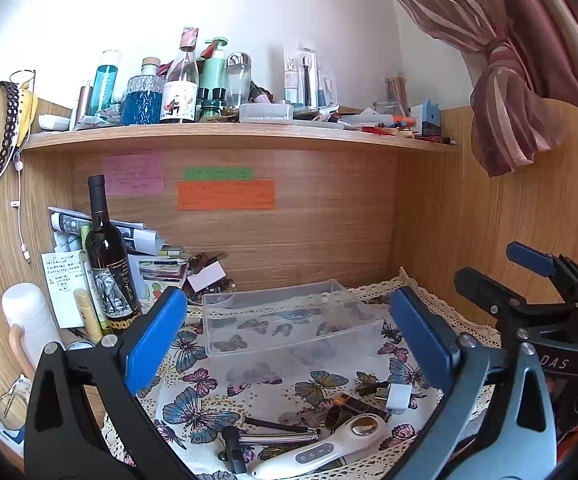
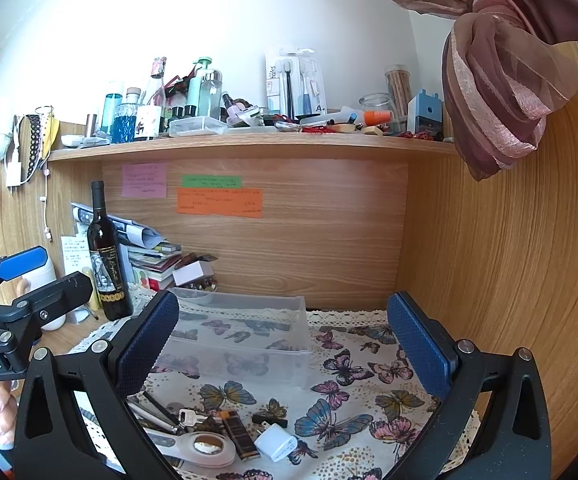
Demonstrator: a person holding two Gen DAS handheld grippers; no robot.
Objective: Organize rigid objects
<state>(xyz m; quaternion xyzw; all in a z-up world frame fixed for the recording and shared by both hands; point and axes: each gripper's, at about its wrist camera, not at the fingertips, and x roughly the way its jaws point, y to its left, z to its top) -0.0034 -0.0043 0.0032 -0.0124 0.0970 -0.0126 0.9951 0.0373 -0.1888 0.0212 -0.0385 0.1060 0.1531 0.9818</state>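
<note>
**Hovering over small items, both grippers empty**

Hovering above the table [image 1: 373, 466], the left gripper [image 1: 289, 344] has its blue fingers [image 1: 153, 340] spread wide, holding nothing. The right gripper [image 2: 285, 344] is likewise spread and empty.

A clear plastic bin [image 1: 289, 316] sits on the butterfly-print cloth [image 2: 349, 412] at the far centre, nothing visible inside it.

The items lie loose in a cluster on the near part of the cloth: a white handheld device [image 1: 329, 446], a white plug adapter [image 2: 275, 442] just right of it, a dark lighter [image 2: 241, 434], a key [image 2: 191, 416] and a metal rod [image 1: 277, 438].

A dark wine bottle [image 1: 107, 260] stands upright at the far left, beside stacked papers [image 1: 129, 236]. The shelf [image 1: 209, 136] above is crowded with bottles.
</note>
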